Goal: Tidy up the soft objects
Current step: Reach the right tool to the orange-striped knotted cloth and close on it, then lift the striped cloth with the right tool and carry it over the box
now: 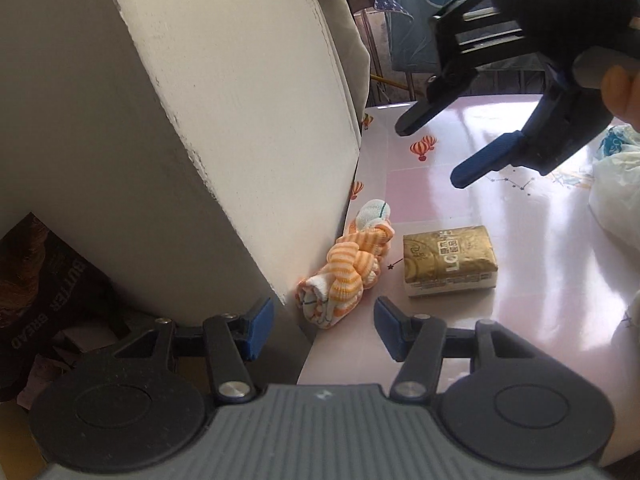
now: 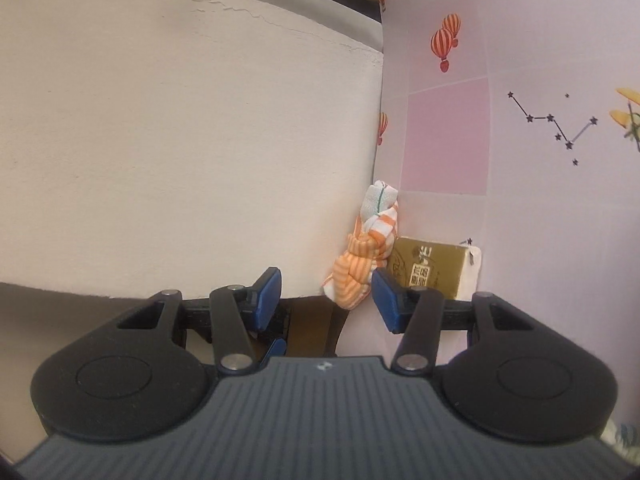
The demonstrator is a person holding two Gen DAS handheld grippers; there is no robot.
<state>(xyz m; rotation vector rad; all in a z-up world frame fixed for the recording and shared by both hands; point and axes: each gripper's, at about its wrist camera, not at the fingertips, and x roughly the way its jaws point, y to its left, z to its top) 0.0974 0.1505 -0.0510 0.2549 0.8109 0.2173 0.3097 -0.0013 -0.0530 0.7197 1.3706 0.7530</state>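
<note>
A knotted bundle of orange-and-white striped socks [image 1: 348, 268] lies on the pink table against a cream wall. A gold tissue pack [image 1: 450, 260] sits just to its right. My left gripper [image 1: 324, 328] is open, a little short of the bundle, with nothing between its blue pads. My right gripper [image 1: 432, 152] hangs open above the table at the upper right. In the right wrist view the sock bundle [image 2: 360, 260] and the tissue pack [image 2: 432, 272] lie just beyond the open right gripper [image 2: 326, 300], which holds nothing.
The cream wall [image 1: 224, 128] fills the left side and borders the pink tablecloth [image 1: 460, 208]. A white crumpled bag or cloth [image 1: 616, 192] lies at the right edge. A dark bread bag [image 1: 48, 292] sits low at the left, below table level.
</note>
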